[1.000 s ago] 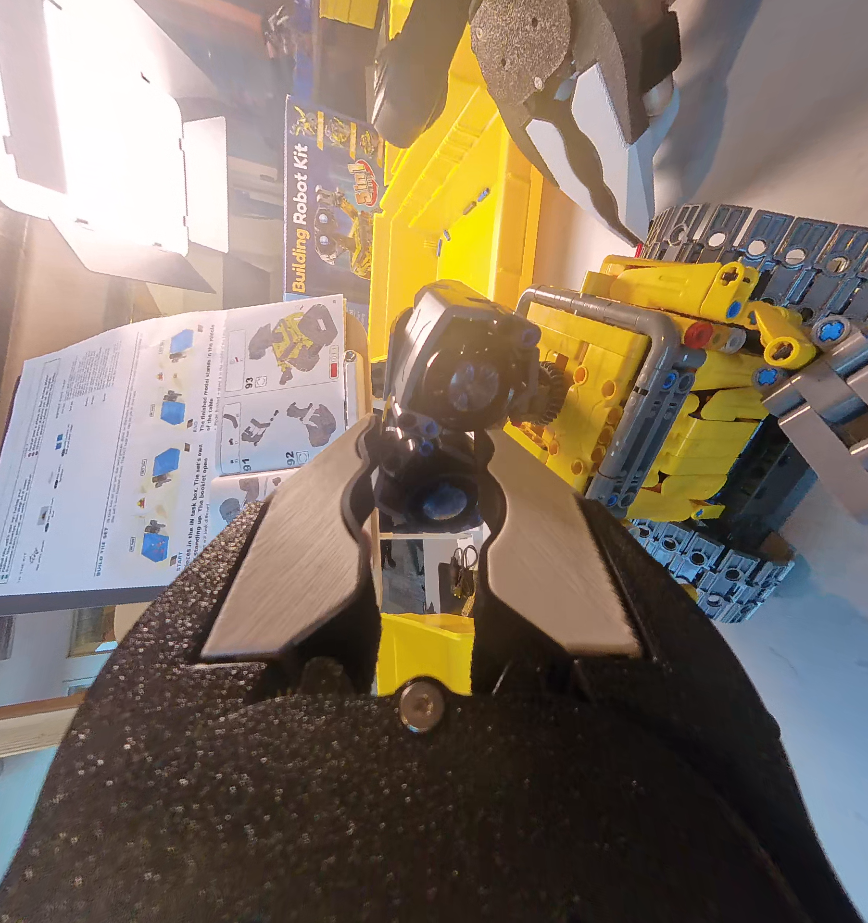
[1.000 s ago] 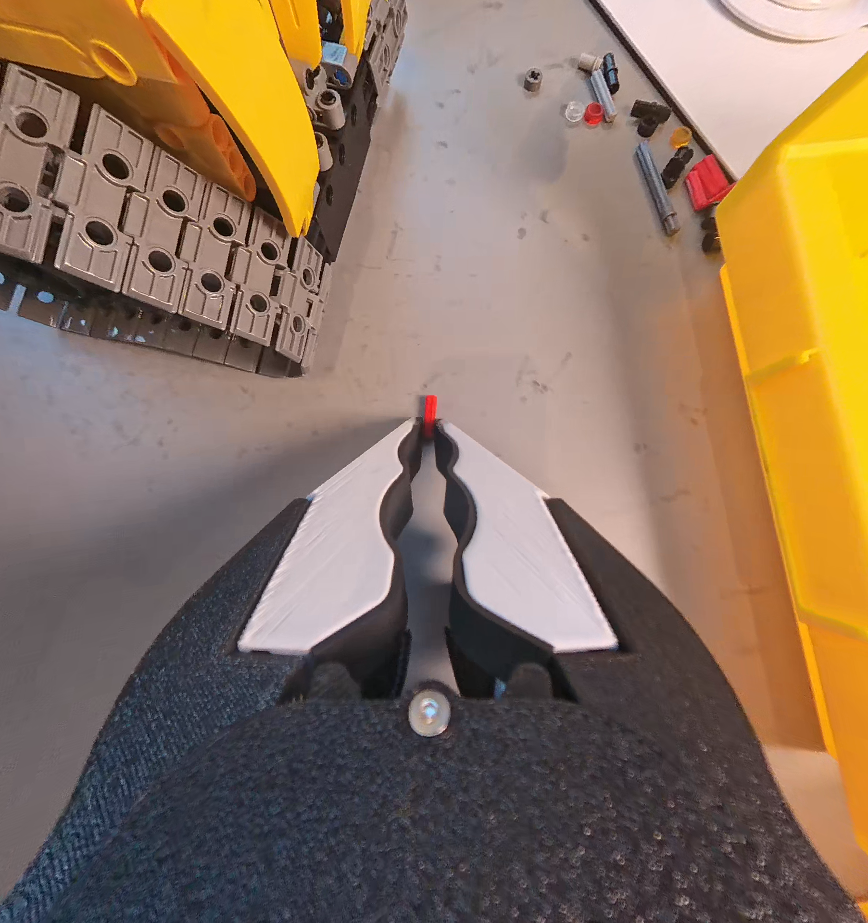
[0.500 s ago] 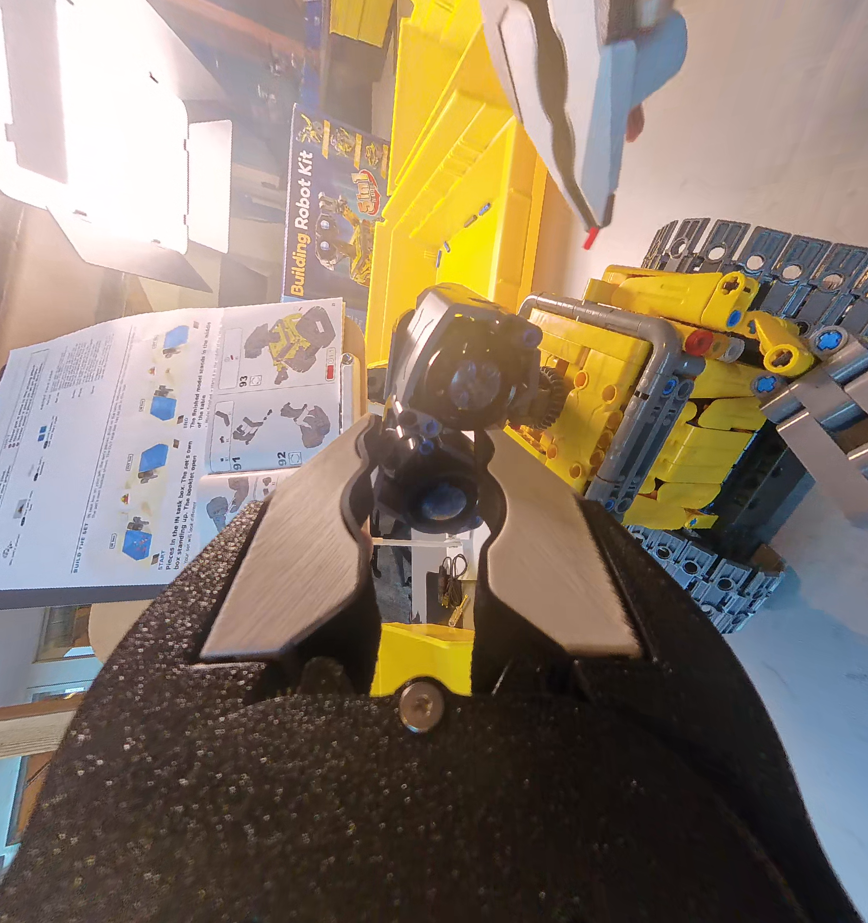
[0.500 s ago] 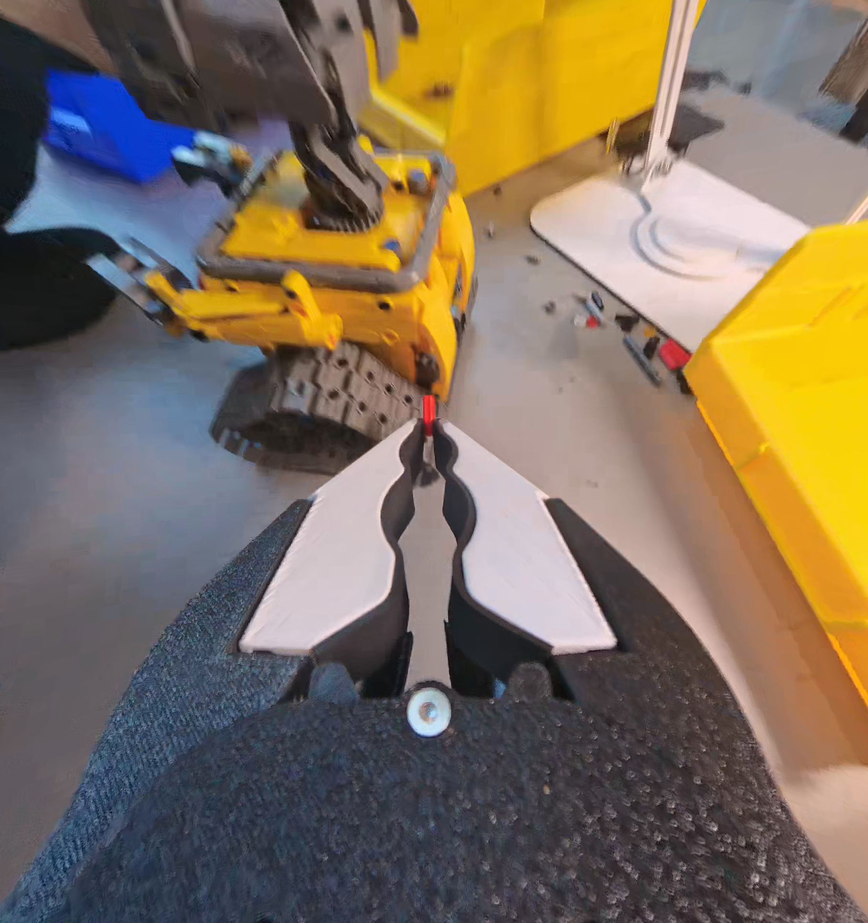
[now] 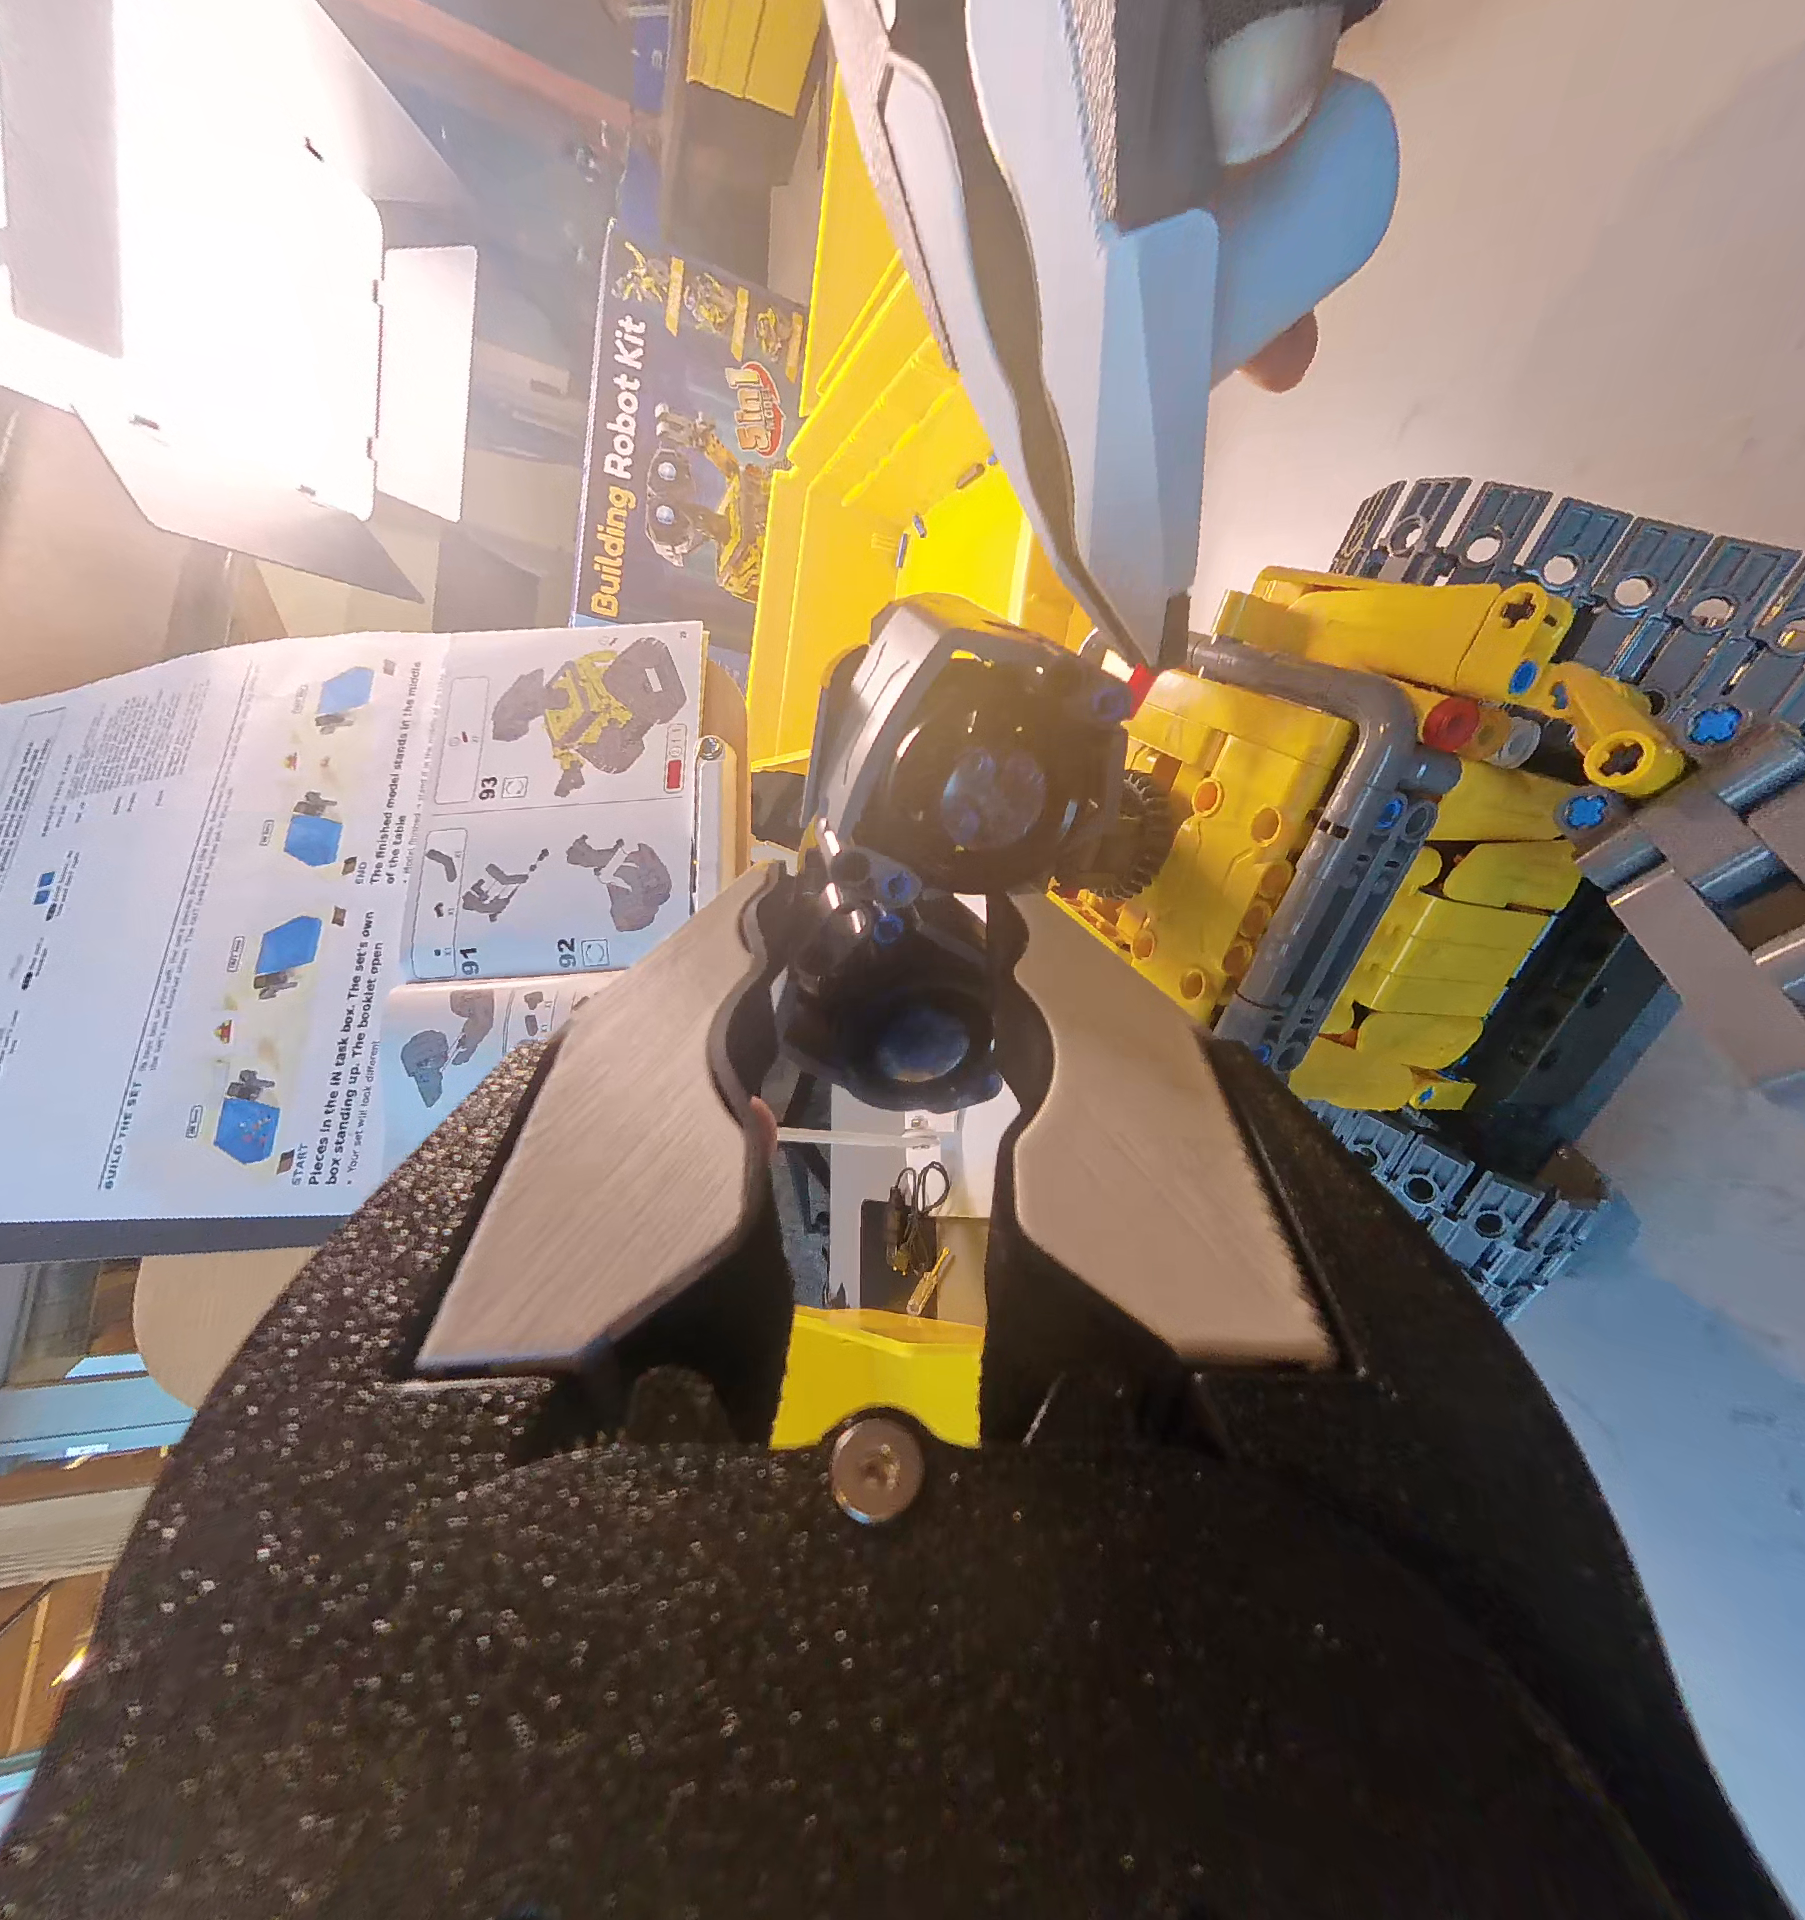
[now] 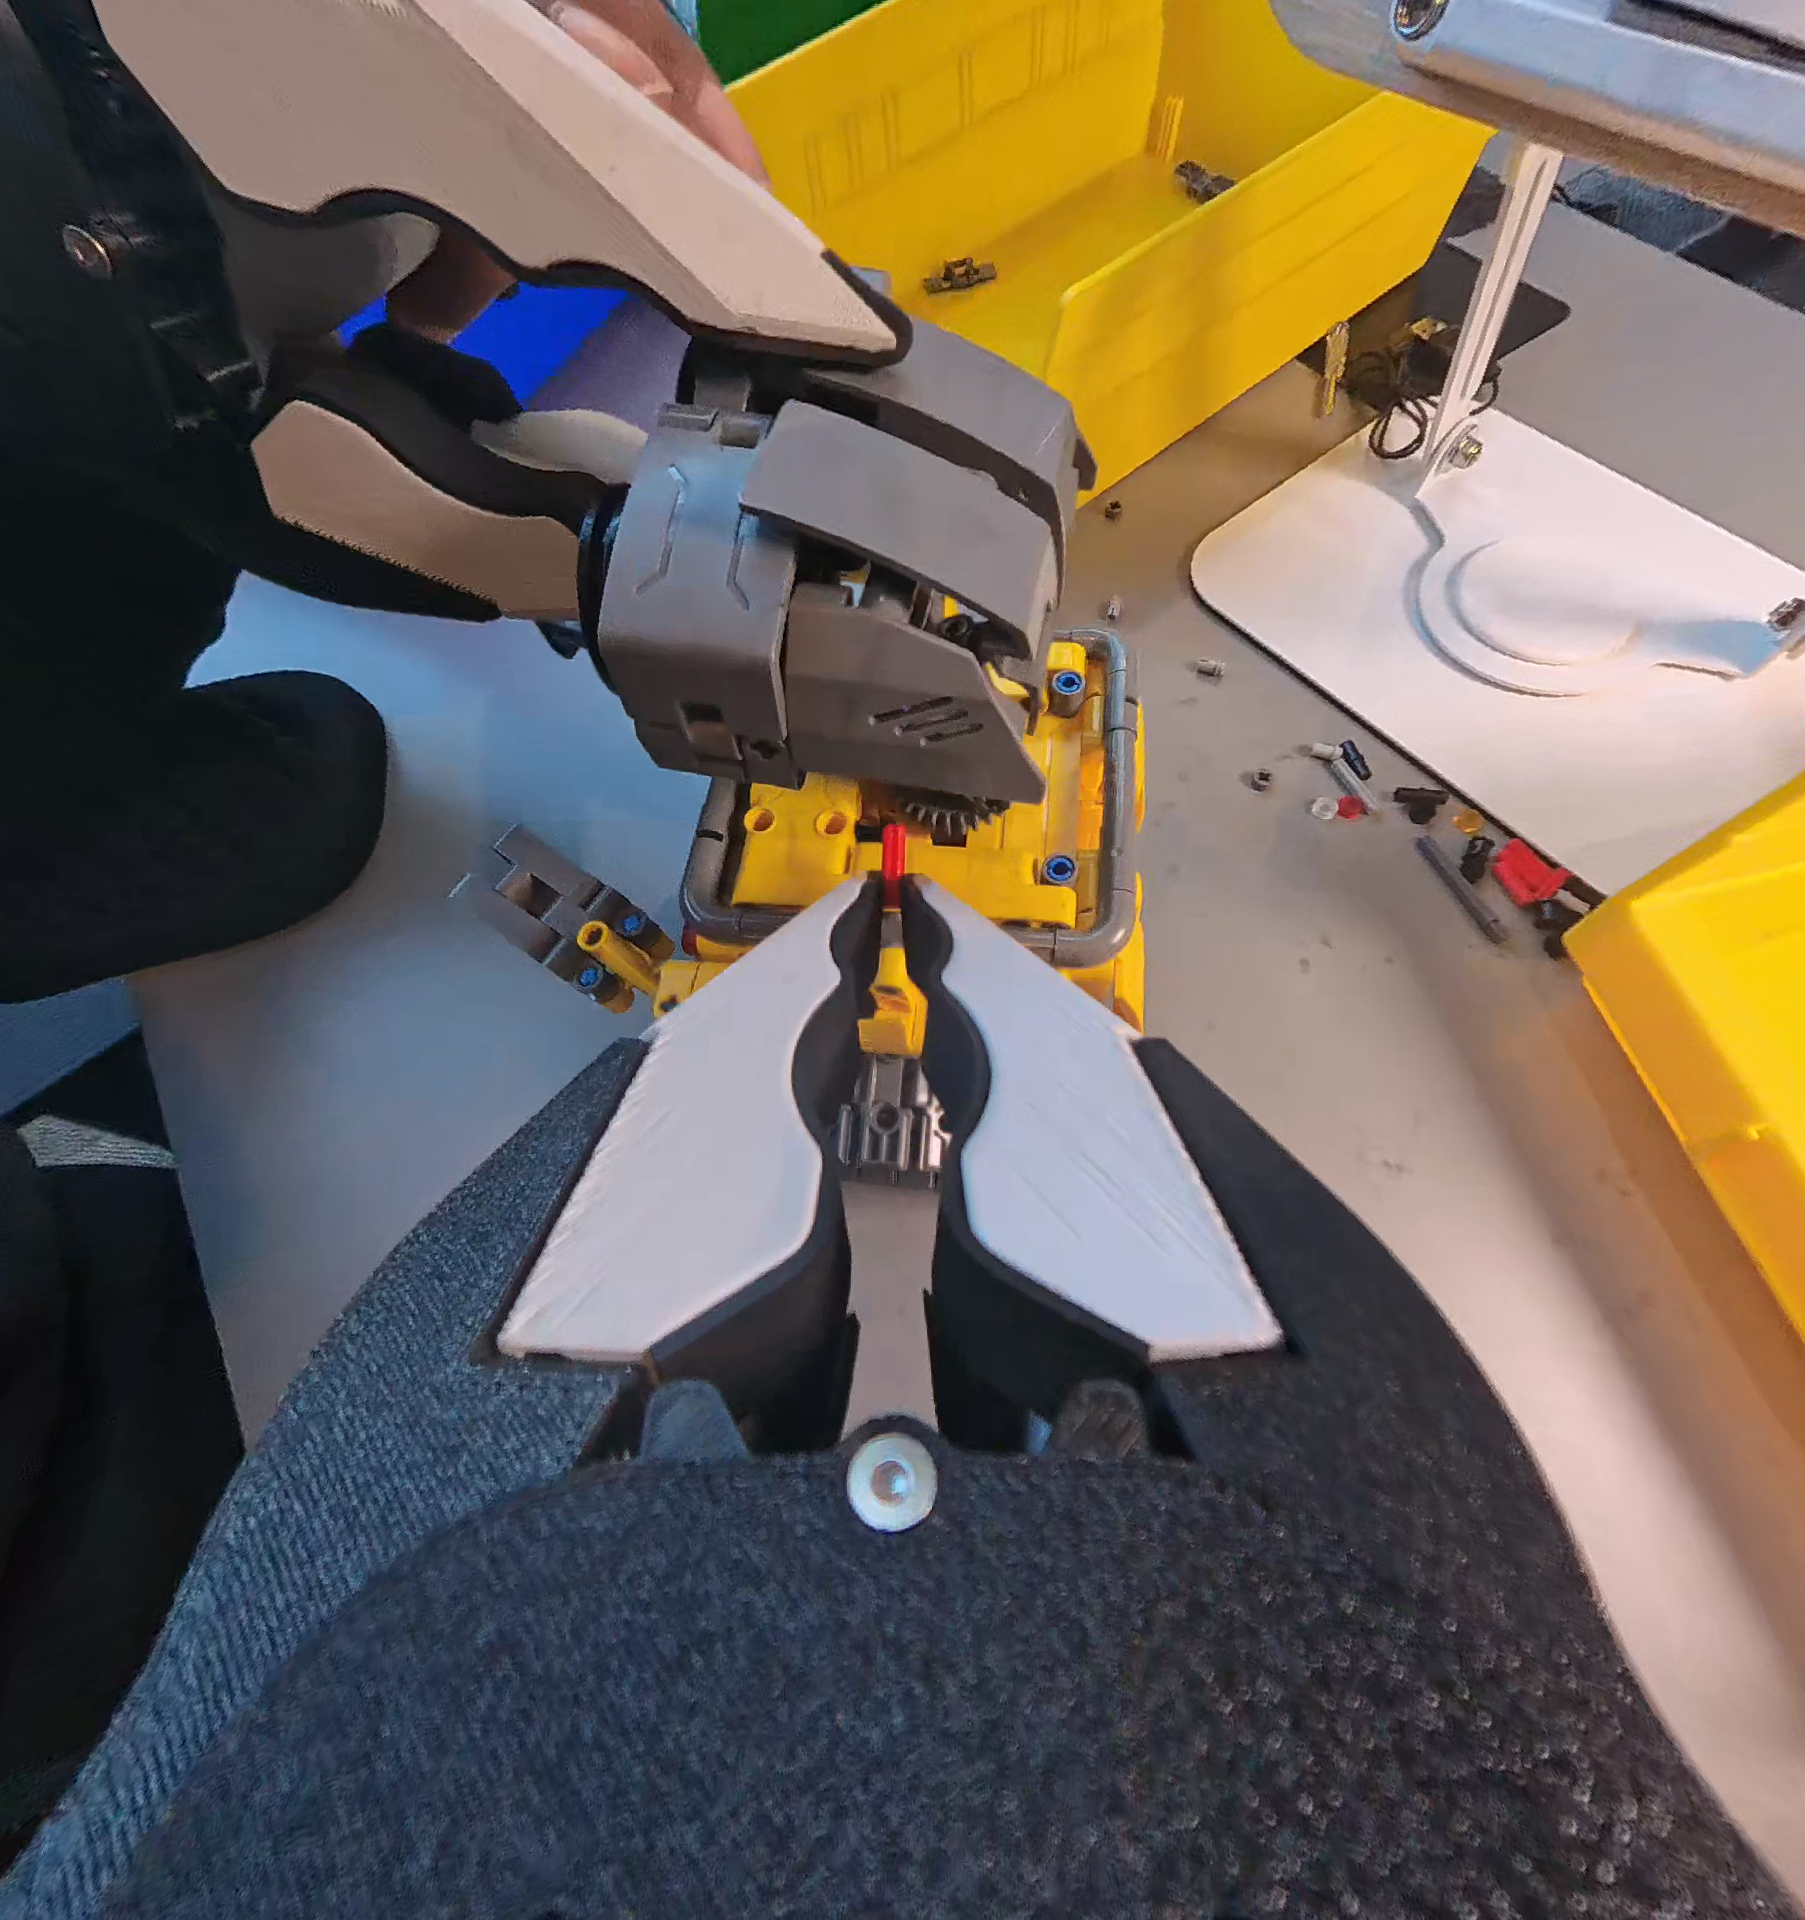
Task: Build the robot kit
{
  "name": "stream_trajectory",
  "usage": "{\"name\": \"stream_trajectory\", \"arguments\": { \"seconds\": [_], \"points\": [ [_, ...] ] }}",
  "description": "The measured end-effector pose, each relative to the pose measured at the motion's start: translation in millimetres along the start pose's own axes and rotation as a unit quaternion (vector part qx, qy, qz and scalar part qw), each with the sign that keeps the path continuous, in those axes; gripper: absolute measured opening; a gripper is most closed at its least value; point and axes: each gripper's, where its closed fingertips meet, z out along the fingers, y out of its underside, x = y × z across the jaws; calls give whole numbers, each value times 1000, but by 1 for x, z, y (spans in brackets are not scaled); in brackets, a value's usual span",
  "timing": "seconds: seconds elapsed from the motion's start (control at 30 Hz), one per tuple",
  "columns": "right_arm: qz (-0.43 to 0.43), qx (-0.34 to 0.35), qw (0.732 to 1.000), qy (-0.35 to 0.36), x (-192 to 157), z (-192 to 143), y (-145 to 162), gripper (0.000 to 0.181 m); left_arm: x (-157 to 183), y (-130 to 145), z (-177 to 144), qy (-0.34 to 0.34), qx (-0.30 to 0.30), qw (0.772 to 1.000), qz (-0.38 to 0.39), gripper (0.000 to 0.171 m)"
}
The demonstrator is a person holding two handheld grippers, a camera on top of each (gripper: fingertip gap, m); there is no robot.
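Note:
My left gripper point(image 5: 882, 920) is shut on the dark grey head point(image 5: 971, 769) of a yellow tracked brick model point(image 5: 1345, 831) and holds it against the model's top. My right gripper point(image 6: 885, 899) is shut on a small red pin point(image 6: 892, 847), whose tip sits at the yellow top of the model point(image 6: 991, 878), just below the head point(image 6: 825, 582). In the left wrist view the right gripper point(image 5: 1147, 644) comes down from above with the red pin point(image 5: 1139, 681) beside the head. In the right wrist view the left gripper point(image 6: 732, 447) clamps the head from the upper left.
Yellow bins stand behind the model point(image 6: 1137, 208) and at the right point(image 6: 1729, 1039). Loose small parts point(image 6: 1449, 831) lie by a white stand base point(image 6: 1500, 582). An open instruction booklet point(image 5: 306, 883), a blue kit box point(image 5: 669, 436) and a bright lamp panel point(image 5: 202, 260) are to the left. My right fingertips sit around 6 centimetres from my left ones.
My right gripper has carried the red pin from over the bare table up to the model's top beside the head. My left gripper has kept its hold on the head, nearly still.

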Motion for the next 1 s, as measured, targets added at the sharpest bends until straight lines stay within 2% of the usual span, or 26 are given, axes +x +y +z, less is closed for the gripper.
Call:
{"name": "stream_trajectory", "arguments": {
  "seconds": [0.43,1.0],
  "points": [
    [37,-54,998,-2,4,17,-2,3,0,0,0,6,17,1000,-22,36],
    [63,-34,997,-15,4,20,-4,2,0,0,-1,7,22,999,-32,36]
  ]
}}
